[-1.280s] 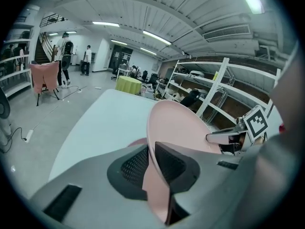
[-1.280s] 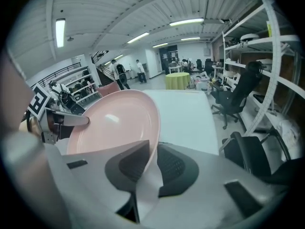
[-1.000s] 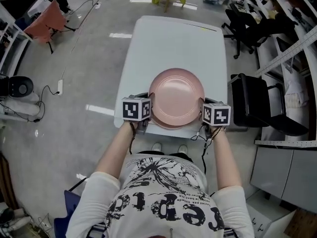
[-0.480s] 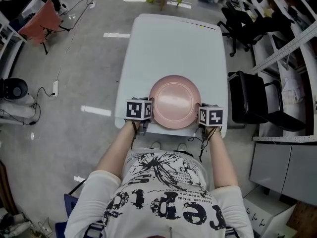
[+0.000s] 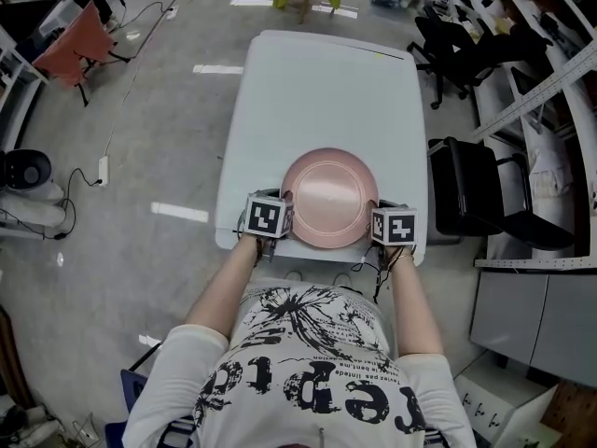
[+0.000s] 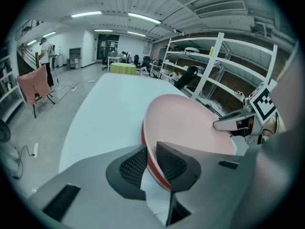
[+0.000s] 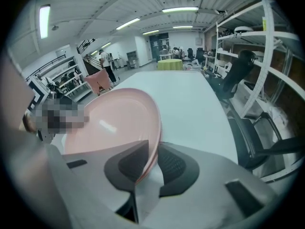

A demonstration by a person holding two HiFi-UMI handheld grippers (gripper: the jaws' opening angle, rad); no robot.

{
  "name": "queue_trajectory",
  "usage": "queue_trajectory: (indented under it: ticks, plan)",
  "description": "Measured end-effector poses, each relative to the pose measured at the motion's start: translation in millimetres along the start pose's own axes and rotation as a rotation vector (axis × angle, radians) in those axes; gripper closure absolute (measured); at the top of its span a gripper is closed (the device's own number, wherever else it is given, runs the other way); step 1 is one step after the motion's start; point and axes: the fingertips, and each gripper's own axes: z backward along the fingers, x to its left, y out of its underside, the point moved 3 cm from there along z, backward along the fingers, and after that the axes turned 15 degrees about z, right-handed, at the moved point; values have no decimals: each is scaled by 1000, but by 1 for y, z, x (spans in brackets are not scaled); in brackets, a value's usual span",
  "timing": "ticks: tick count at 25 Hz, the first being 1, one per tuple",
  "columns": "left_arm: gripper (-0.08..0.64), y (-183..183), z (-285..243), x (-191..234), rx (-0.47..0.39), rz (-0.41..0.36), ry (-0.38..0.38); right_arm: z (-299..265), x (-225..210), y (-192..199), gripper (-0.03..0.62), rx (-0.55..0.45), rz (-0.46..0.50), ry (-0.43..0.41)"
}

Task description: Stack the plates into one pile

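Pink plate (image 5: pixel 329 197): lies flat at the near end of the pale table (image 5: pixel 317 91), about centred between its left and right edges, with its near rim close to the table's near edge.
Left arm: the left forearm (image 5: pixel 224 287) reaches forward from the body and slants a little right. The hand is tucked under the left marker cube (image 5: pixel 268 217) at the plate's left rim.
Right arm: the right forearm (image 5: pixel 410 292) runs nearly straight forward, and the right marker cube (image 5: pixel 395 226) sits at the plate's right rim.
Pose of both: tipped steeply down toward the table, facing each other across the plate.
Left gripper (image 6: pixel 151 151): the plate's left rim stands between its jaws, which have just been opening. The rim leans on the right pad, and the left pad is a sliver clear of it.
Right gripper (image 7: pixel 153 149): jaws closed on the plate's right rim, with the pads tight against it on both sides.
Hidden from above: the cubes cover both sets of jaws and most of both hands.
Hard to make out: a darker red band runs under the pink rim in the left gripper view. Whether it is a second plate or the underside, I cannot tell.
Cut off: the person's lower body, at the bottom of the head view.
Beside: a black chair (image 5: pixel 476 194) stands just right of the table.
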Motion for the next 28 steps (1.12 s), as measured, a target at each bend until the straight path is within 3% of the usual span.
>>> queue_trajectory:
  ticks: [7,13,15,19,22,24,27,28]
  plan:
    - [471,5,-8,-9,-23,-98,-32,-4,-2,9,514,33,27,31]
    - [434,1,-7,0,-81,-210,-154,-5,-2,9,517,27,60,58]
    - [433,2,-6,1,-88,-190,-144,-4,-5,9,514,14,63,83]
    - [433,3,3,3,-99,-129,-122,2,-10,3,391,-72,66,129]
    - [434,3,5,2,-110,-112,-110,8,-11,-1,381,-121,67,146]
    - [434,3,8,2,-122,-98,-99,14,-8,-3,440,-132,66,141]
    - [549,1,13,0,-165,-72,-87,23,-2,-6,572,-156,70,121]
    - [549,0,16,-2,-177,-60,-74,27,0,-8,584,-173,73,114]
